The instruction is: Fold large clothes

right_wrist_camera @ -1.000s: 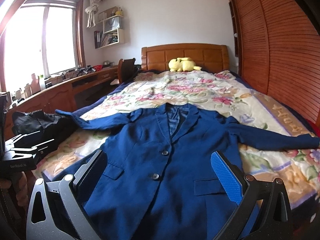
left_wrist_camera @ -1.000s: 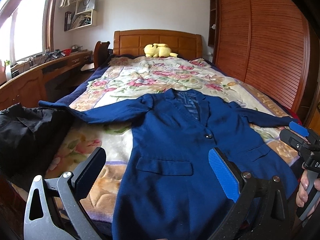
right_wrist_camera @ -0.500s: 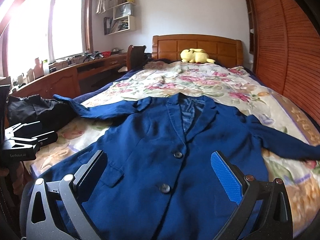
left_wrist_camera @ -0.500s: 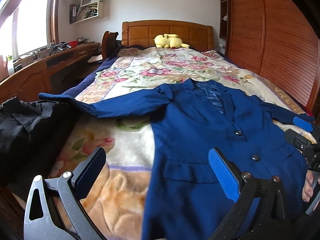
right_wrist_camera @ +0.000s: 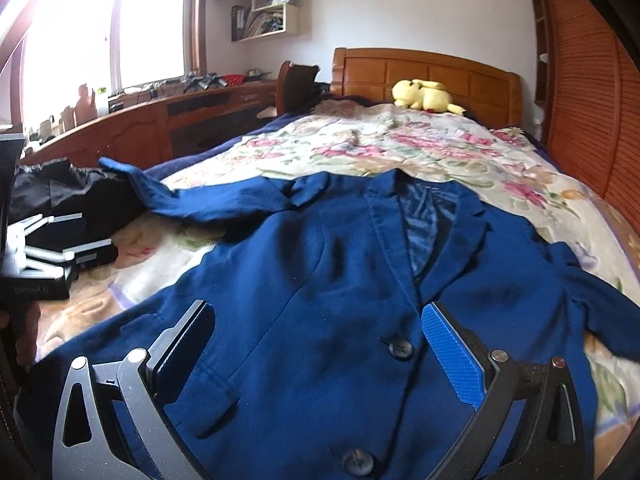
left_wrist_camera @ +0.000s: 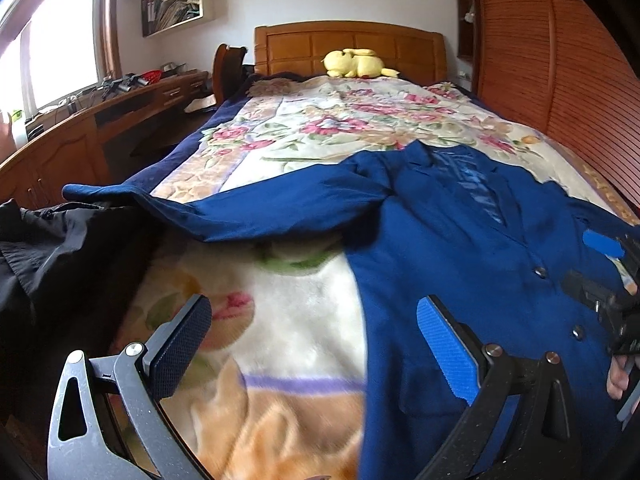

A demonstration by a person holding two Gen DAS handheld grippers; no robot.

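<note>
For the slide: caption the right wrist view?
Open right hand-held gripper above a buttoned blue blazer spread flat on a floral bedspread.

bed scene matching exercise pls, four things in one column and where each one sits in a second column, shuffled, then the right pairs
Things:
1. blue blazer
2. yellow plush toy
3. black garment
4. books and papers

Places:
A. on the wall shelf beside the window
B. at the head of the bed, against the wooden headboard
C. spread flat, front up, on the floral blanket
D. bunched at the bed's left edge, under the tip of the blazer's outstretched sleeve

Pairs: 1-C, 2-B, 3-D, 4-A
</note>
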